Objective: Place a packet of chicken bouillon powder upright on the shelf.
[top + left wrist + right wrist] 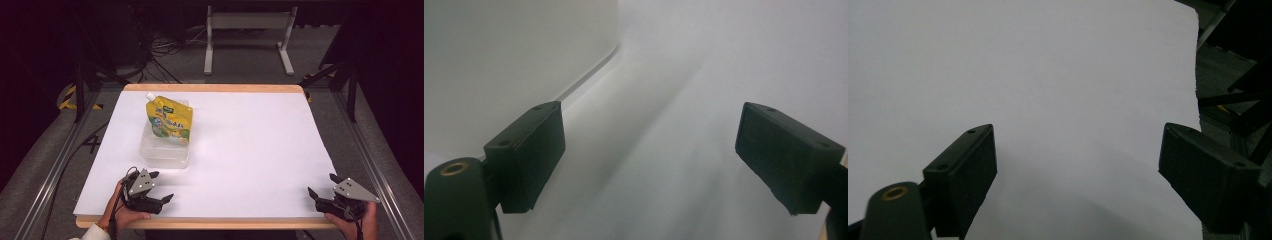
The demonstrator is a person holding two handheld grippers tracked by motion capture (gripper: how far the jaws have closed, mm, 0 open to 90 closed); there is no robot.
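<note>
Pouch: we see a yellow spouted pouch (169, 121) with green and blue print and a white cap at its upper left corner; it leans in a clear plastic tub, its top tipped toward the far edge.
Tub: the clear plastic container (165, 150) sits on the left half of the surface, well in from the near edge; the pouch covers its far part, and its near part shows bare.
Surface: a white sheet (250, 145) covers a wooden-edged top, the wood showing as a strip along the far and near edges.
Left gripper: our left gripper (161, 186) lies near the front left corner, held in a hand (125, 212) that comes up from the bottom edge; it is just short of the tub's near wall and not touching it.
Left fingers: spread wide, with nothing between them; in the left gripper view we see the two black fingers (531, 155) apart over the white sheet, and the tub's rounded corner (524, 55) rises at the upper left just beyond one of them.
Right gripper: our right gripper (323, 187) rests at the front right corner, well apart from the pouch and tub, held by the other hand (357, 220).
Right fingers: spread wide and pinching nothing; the right gripper view shows the black fingers (965, 175) over bare sheet, with the sheet's edge and dark floor at right.
</note>
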